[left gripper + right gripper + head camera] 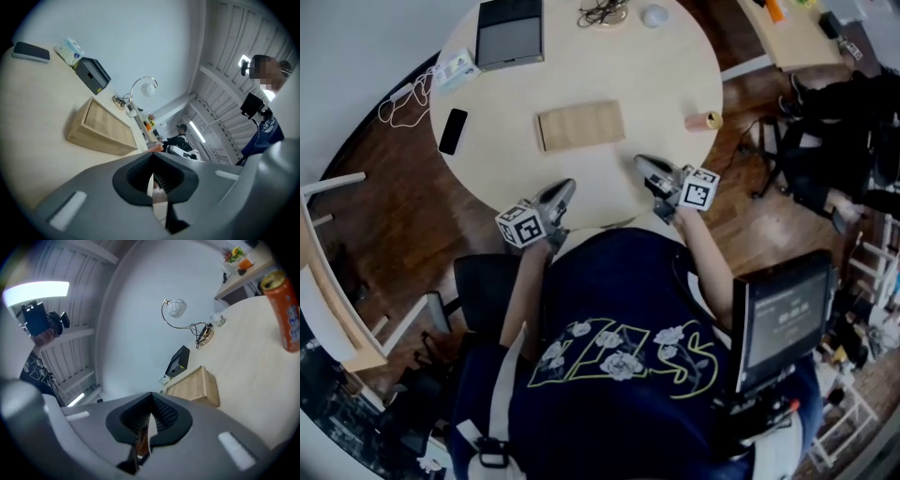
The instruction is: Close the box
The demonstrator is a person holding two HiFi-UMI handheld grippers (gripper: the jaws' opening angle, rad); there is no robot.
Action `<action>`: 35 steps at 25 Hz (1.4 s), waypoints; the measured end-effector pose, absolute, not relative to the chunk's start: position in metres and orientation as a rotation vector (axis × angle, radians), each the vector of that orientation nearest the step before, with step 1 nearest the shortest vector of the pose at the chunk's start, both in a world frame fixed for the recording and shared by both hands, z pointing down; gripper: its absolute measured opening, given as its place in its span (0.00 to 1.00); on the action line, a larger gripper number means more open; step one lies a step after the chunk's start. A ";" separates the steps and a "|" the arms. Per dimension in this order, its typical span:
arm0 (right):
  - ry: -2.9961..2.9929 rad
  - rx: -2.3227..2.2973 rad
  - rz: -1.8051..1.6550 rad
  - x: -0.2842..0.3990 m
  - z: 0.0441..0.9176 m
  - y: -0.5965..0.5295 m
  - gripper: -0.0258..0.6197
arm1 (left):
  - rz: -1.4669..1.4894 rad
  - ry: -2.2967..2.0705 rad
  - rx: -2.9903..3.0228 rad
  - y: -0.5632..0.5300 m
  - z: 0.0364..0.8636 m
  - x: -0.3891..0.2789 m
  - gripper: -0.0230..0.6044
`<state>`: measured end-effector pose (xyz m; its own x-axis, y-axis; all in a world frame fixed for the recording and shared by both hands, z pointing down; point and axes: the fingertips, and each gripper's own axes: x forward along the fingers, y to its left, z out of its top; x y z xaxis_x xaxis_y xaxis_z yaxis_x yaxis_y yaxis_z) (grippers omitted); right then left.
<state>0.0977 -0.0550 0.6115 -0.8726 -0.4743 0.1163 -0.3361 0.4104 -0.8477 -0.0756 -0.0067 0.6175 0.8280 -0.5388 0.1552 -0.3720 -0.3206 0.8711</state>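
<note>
Box (580,126) | seemingly closed (contents hidden) | left gripper (563,187), right gripper (643,162): jaws together

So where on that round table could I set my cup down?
The widest bare patch lies between the box and the can. There is more between the box and the phone, and a strip between the box and the left claw and right claw. The table is crowded at its far rim: black case, cables.

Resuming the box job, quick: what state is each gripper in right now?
Left gripper: shut, holding nothing.
Right gripper: shut, holding nothing.
</note>
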 end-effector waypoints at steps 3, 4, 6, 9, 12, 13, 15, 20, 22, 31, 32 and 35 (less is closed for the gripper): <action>2.511 -0.733 -1.407 0.092 0.607 -0.017 0.02 | -0.168 -0.555 1.951 0.018 0.628 -0.034 0.04; 2.536 -0.725 -1.378 0.093 0.606 -0.004 0.02 | -0.158 -0.510 1.969 0.026 0.627 -0.021 0.04; 2.598 -0.692 -1.317 0.098 0.603 0.023 0.02 | -0.108 -0.438 2.041 0.041 0.621 -0.002 0.04; 2.653 -0.612 -1.249 0.113 0.595 0.054 0.02 | -0.059 -0.428 2.131 0.064 0.606 0.012 0.04; 2.657 -0.512 -1.217 0.134 0.582 0.079 0.02 | -0.090 -0.508 2.155 0.086 0.589 0.030 0.04; 2.654 -0.476 -1.210 0.141 0.578 0.087 0.02 | -0.109 -0.551 2.158 0.092 0.586 0.035 0.04; 2.654 -0.402 -1.199 0.158 0.569 0.109 0.02 | -0.172 -0.676 2.140 0.108 0.582 0.039 0.04; 2.678 -0.278 -1.202 0.210 0.558 0.187 0.01 | -0.393 -0.916 2.027 0.176 0.574 0.097 0.04; 2.674 -0.286 -1.232 0.228 0.560 0.211 0.01 | -0.383 -0.945 2.019 0.210 0.572 0.131 0.04; 2.712 -0.107 -1.222 0.222 0.554 0.298 0.02 | -0.246 -0.924 2.110 0.337 0.560 0.167 0.04; 2.726 -0.088 -1.197 0.215 0.549 0.299 0.02 | -0.259 -0.917 2.115 0.338 0.558 0.162 0.04; 2.758 -0.062 -1.134 0.203 0.530 0.301 0.02 | -0.325 -0.882 2.149 0.337 0.547 0.157 0.04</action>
